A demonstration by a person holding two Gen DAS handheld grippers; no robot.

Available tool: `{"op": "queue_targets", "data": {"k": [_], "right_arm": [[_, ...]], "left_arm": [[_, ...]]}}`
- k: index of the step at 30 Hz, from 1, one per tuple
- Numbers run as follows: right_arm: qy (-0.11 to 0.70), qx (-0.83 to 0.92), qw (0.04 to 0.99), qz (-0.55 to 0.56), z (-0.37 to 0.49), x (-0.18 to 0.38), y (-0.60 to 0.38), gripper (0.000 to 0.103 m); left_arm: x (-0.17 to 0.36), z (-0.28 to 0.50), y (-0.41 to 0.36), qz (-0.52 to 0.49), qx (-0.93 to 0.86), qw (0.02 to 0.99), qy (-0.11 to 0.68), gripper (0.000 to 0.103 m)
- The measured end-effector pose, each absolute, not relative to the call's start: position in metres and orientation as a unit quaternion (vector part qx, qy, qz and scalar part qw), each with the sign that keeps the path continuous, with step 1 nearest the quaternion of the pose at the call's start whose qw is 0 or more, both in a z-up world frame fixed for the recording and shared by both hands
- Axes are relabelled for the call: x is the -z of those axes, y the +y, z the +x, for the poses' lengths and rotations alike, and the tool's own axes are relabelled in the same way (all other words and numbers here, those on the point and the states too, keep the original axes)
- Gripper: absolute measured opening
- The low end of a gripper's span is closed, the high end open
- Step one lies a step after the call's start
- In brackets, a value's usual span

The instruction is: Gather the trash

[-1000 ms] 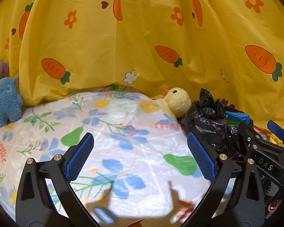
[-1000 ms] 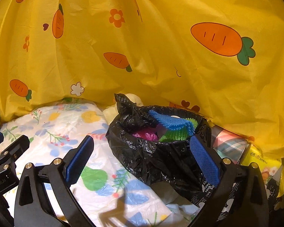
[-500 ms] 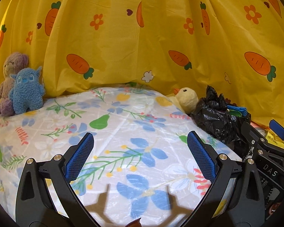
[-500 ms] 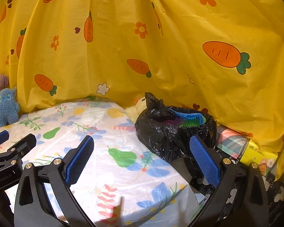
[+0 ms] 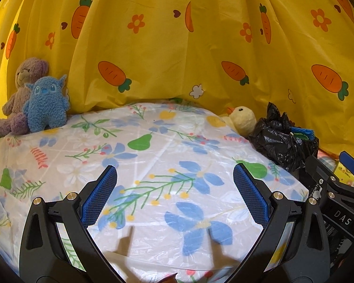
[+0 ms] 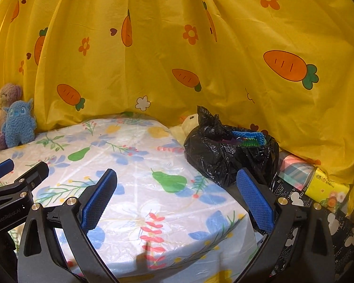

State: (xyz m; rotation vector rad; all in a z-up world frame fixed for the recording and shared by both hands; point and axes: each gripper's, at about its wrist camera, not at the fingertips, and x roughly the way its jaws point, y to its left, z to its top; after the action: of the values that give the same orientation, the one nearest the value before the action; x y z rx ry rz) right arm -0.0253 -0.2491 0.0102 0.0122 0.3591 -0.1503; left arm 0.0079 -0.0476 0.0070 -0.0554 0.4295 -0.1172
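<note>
Blue plush monster (image 5: 46, 107) leaning against purple teddy bear (image 5: 23, 89); yellow duck plush (image 5: 242, 119) lying beside carrot-print curtain (image 5: 177, 47); tissue pack (image 6: 329, 185) sitting right.

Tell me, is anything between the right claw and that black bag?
Nothing visible. The right gripper is open and empty, and only bare flowered tablecloth lies between it and the black bag. The duck sits behind the bag.

Crinkled glossy plastic bag (image 6: 224, 155), seemingly thin

Black forked frames, blue ribbed pads and silver screws are being shown on the left gripper (image 5: 175, 193) and the right gripper (image 6: 176, 194); white "DAS" lettering is being displayed.
</note>
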Motion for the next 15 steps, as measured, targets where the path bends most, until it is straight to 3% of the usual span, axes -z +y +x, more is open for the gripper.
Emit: {"op": "queue_targets", "data": {"k": [15], "right_arm": [[0.178, 0.072, 0.981, 0.014, -0.024, -0.0133, -0.2519, 0.097]], "left_arm": [[-0.0062, 0.007, -0.0445, -0.035, 0.06, 0.974, 0.214, 0.097]]}}
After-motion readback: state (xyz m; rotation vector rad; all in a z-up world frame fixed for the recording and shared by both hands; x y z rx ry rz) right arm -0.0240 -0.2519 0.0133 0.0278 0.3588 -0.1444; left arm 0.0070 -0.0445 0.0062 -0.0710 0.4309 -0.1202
